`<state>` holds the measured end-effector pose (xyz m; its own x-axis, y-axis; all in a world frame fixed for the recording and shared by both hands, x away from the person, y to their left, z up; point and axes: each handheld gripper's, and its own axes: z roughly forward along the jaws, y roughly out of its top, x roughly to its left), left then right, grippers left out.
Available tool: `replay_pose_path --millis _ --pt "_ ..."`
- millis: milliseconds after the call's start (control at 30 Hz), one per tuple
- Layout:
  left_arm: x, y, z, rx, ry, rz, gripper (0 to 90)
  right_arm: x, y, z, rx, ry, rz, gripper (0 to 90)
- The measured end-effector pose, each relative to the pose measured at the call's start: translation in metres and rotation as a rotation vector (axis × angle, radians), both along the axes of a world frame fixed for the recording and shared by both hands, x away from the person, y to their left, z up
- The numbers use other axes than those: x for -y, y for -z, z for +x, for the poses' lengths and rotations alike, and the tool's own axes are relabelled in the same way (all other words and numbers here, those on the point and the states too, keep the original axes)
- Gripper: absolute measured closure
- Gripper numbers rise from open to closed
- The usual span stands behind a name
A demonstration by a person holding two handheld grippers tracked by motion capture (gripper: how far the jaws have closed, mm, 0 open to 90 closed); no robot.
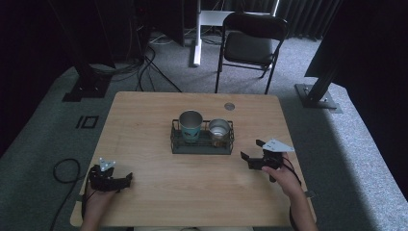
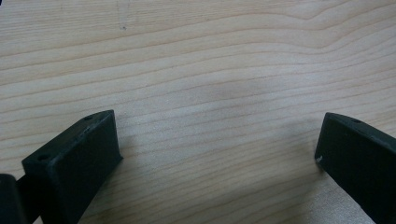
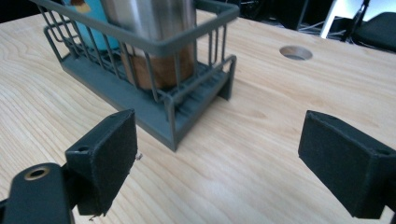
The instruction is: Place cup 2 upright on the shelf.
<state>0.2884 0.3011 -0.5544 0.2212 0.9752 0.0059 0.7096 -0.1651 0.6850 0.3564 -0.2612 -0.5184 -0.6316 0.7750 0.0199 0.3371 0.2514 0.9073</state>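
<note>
Two steel cups, a tall teal-wrapped cup point(image 1: 191, 126) and a shorter brown-banded cup point(image 1: 219, 132), stand in the dark wire rack point(image 1: 202, 146) mid-bench. Right gripper point(image 1: 252, 153) gapes wide just right of it; left gripper point(image 1: 126, 179) wide, near-left, on bare wooden bench point(image 1: 192, 192).

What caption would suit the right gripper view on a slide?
Open right hand-held gripper faces a grey wire rack holding a brown-banded steel cup on the light wooden table.
</note>
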Motion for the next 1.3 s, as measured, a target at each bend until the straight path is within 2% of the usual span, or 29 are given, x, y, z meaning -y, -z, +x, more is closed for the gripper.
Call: replay_pose_path --millis 200,500,933,1300 --pt "0.000 0.000 0.000 0.000 0.000 0.000 0.4 0.009 0.010 -0.006 -0.039 0.017 -0.003 11.6" --pt "0.000 0.000 0.000 0.001 0.000 0.000 0.4 0.016 0.025 -0.014 -0.083 0.025 -0.044 11.6" --pt "0.000 0.000 0.000 -0.001 0.001 0.001 0.4 0.025 0.033 -0.027 -0.139 0.030 -0.084 11.6" --pt "0.000 0.000 0.000 -0.001 0.001 0.002 0.4 0.033 0.034 -0.036 -0.194 0.071 -0.103 11.6"
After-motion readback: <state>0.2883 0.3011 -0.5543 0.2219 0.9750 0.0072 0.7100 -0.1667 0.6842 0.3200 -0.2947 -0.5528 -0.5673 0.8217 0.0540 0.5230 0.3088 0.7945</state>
